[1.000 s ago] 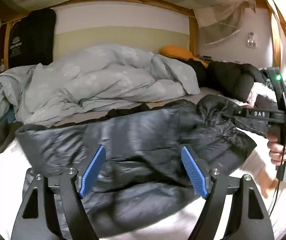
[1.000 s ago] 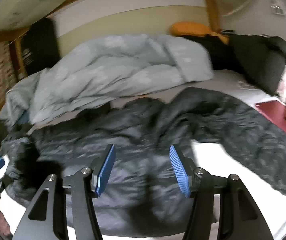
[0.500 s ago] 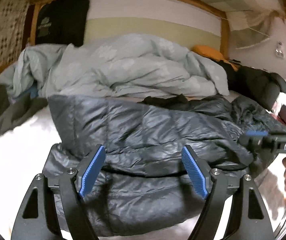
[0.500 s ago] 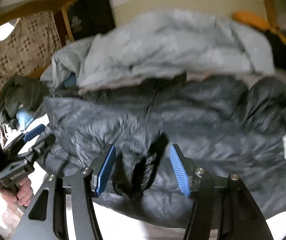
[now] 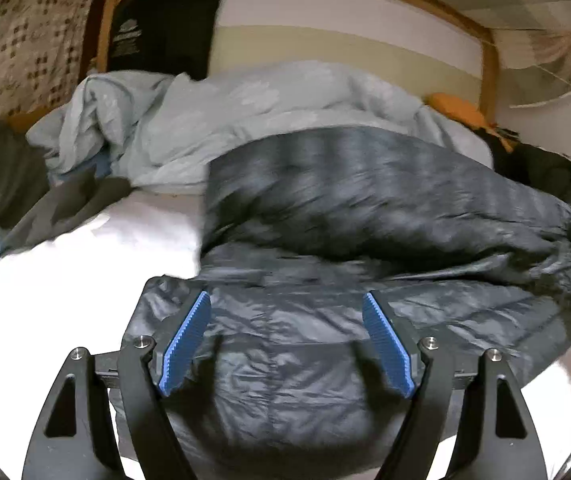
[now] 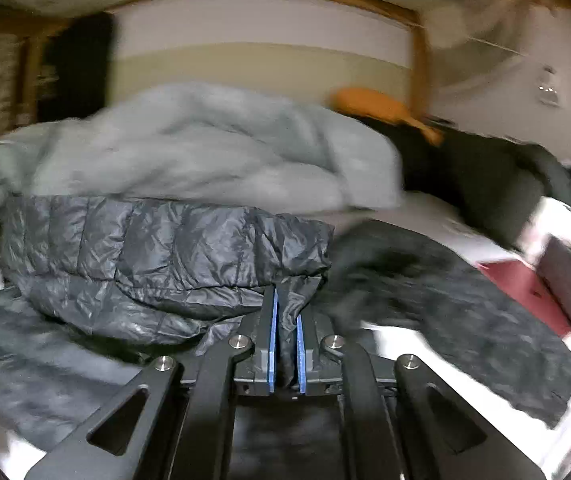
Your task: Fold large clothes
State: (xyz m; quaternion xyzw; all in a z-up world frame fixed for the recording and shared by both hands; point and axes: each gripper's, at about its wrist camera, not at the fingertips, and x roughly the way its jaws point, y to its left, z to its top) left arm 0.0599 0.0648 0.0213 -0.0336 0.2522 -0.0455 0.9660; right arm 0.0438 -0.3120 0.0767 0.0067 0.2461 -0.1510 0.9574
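Jacket (image 6: 157, 252) on the bed (image 5: 97, 264) now has an edge pinched in our right claw (image 6: 286, 344), which was open a second ago, so the fold can start, while our left claw (image 5: 287, 340) hovers open over it

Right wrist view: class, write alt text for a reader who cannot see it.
The right tool is shut on a fold of a dark puffer jacket lying on a bed. A grey duvet is heaped behind it.
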